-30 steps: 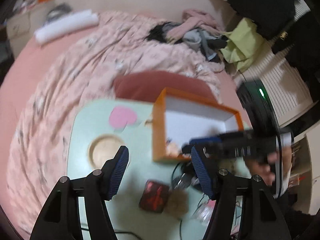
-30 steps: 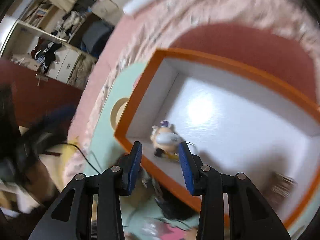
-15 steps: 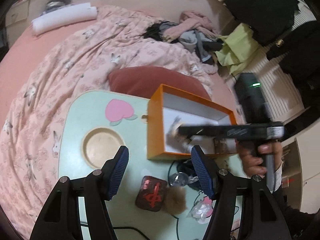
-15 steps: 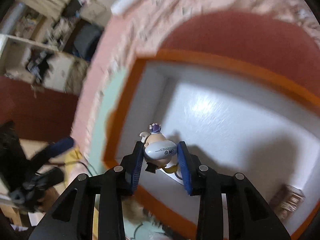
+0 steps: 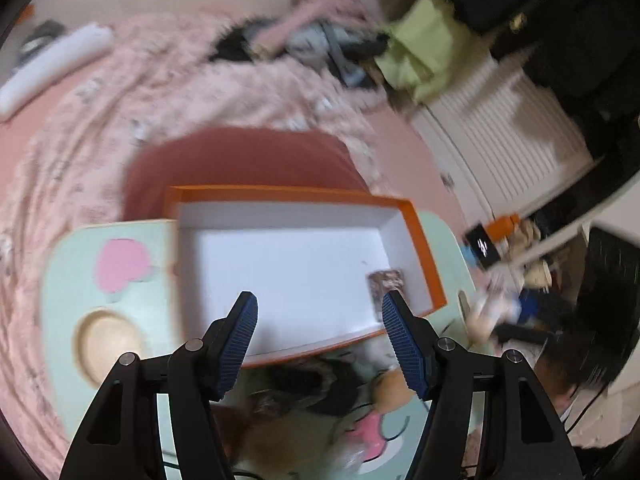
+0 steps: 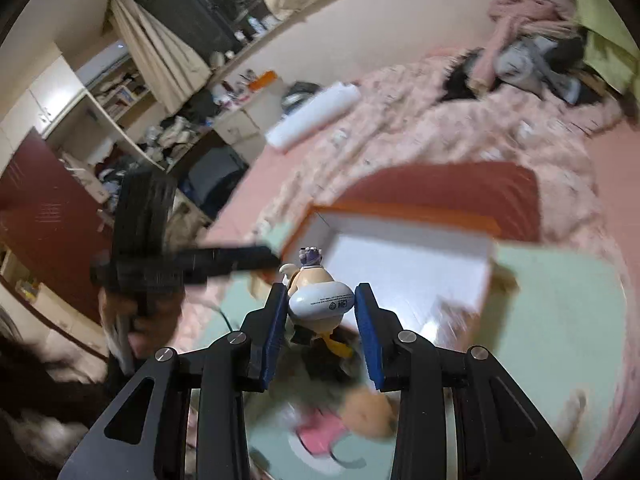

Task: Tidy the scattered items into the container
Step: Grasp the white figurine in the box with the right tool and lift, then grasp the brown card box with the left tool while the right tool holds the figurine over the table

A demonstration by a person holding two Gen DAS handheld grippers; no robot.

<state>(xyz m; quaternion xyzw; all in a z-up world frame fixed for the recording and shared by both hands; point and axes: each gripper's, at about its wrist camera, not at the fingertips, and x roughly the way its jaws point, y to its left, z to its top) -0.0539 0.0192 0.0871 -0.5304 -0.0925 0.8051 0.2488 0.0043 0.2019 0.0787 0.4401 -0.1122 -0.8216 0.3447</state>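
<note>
An orange box (image 5: 424, 240) with a white inside sits on a mint green lap table (image 5: 68, 264). A small brown packet (image 5: 386, 284) lies inside it at the right. My left gripper (image 5: 316, 336) is open and empty over the box's near edge. My right gripper (image 6: 322, 312) is shut on a small toy figure (image 6: 318, 300) with a white base, held above the table near the box (image 6: 400, 216). Loose items lie blurred on the table in front of the box: a dark tangle (image 5: 320, 384), a tan fluffy ball (image 6: 368, 408) and a pink piece (image 6: 320, 436).
The table stands on a bed with a pink patterned blanket (image 5: 120, 112) and a dark red cushion (image 5: 240, 156). Clothes (image 5: 316, 40) are piled at the back. The left gripper's body (image 6: 148, 236) and the hand on it show at the left of the right wrist view.
My right gripper has pulled back out of the box with the toy figure still in it. My left gripper has moved forward over the box. Both views are blurred by motion.
</note>
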